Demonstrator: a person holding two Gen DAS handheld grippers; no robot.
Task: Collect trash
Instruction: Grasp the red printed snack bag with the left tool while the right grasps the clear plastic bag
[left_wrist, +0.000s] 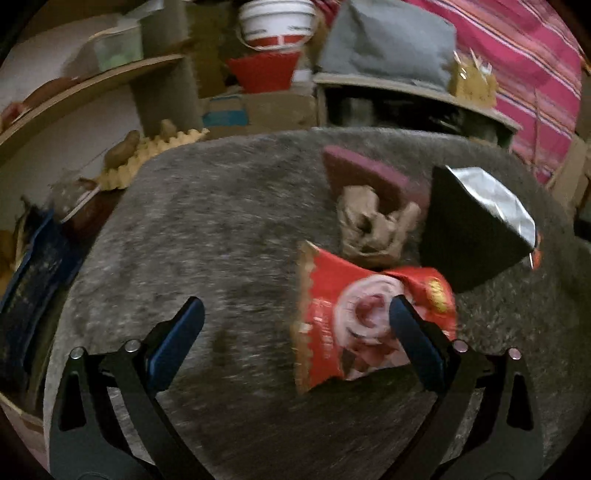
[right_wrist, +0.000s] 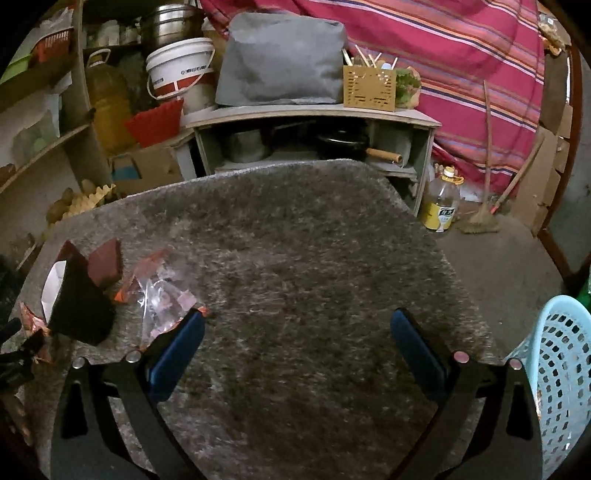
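Observation:
In the left wrist view a red snack wrapper (left_wrist: 354, 317) lies on the grey shaggy mat (left_wrist: 221, 240). Behind it lie a crumpled brown paper (left_wrist: 373, 225), a maroon box (left_wrist: 365, 177) and a black bag with a silver lining (left_wrist: 476, 225). My left gripper (left_wrist: 295, 325) is open and empty above the mat; its right finger (left_wrist: 413, 339) overlaps the wrapper. In the right wrist view my right gripper (right_wrist: 297, 336) is open and empty over the mat (right_wrist: 295, 240). A clear plastic wrapper (right_wrist: 162, 299), the black bag (right_wrist: 79, 310) and the maroon box (right_wrist: 109, 262) lie at its left.
A light blue perforated basket (right_wrist: 561, 376) stands at the right edge of the mat. A low grey shelf (right_wrist: 314, 114) with pans, a white bucket (right_wrist: 181, 66), a yellow oil bottle (right_wrist: 441, 203) and a striped red cloth (right_wrist: 461, 55) stand behind. Egg trays (left_wrist: 155, 155) sit at the left.

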